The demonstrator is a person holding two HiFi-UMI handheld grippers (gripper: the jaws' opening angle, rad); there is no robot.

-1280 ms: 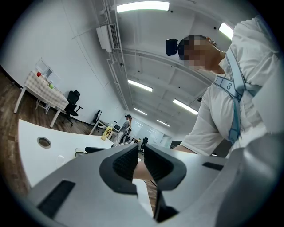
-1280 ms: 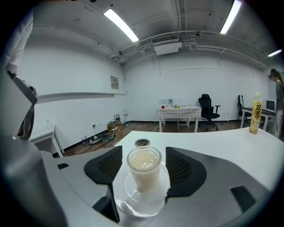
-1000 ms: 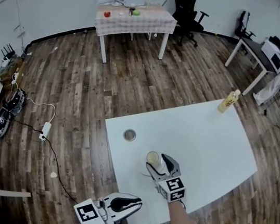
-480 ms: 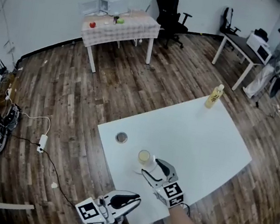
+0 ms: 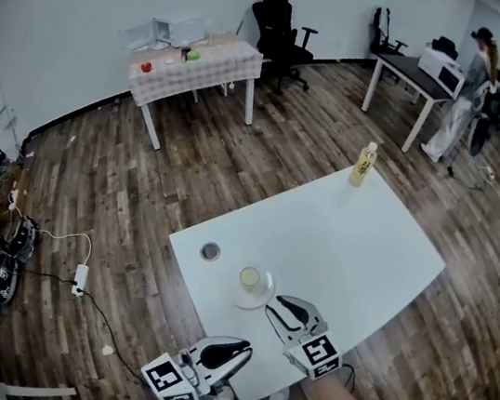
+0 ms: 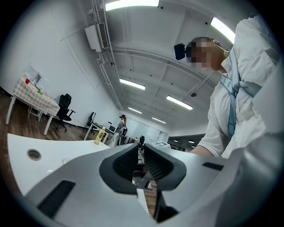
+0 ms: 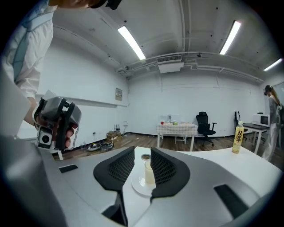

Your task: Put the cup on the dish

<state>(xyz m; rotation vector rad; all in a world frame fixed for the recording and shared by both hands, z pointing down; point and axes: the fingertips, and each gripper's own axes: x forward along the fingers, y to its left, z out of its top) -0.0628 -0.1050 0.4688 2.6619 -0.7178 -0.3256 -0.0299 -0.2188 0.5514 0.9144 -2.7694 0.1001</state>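
Observation:
A pale cup [image 5: 249, 279] stands upright on a white dish [image 5: 259, 300] near the front of the white table [image 5: 355, 249]. My right gripper [image 5: 279, 304] hovers just short of the dish on my side, apart from the cup. Its jaws are closing with nothing between them. In the right gripper view the cup [image 7: 149, 172] and dish [image 7: 137, 187] show beyond the gap of the right gripper [image 7: 142, 166]. My left gripper [image 5: 245, 352] is low at the table's near edge, its jaws together and empty; in its own view the left gripper [image 6: 140, 155] points over the table.
A small round metal thing [image 5: 211, 252] lies on the table left of the dish. A yellow bottle [image 5: 363, 164] stands at the far corner. Beyond are a checked-cloth table [image 5: 197, 59], an office chair [image 5: 278, 20], a person [image 5: 471, 83] and floor cables [image 5: 11, 251].
My right gripper has drawn back from the cup toward me and its jaws have narrowed. The cup stays on the dish. The left gripper has hardly moved.

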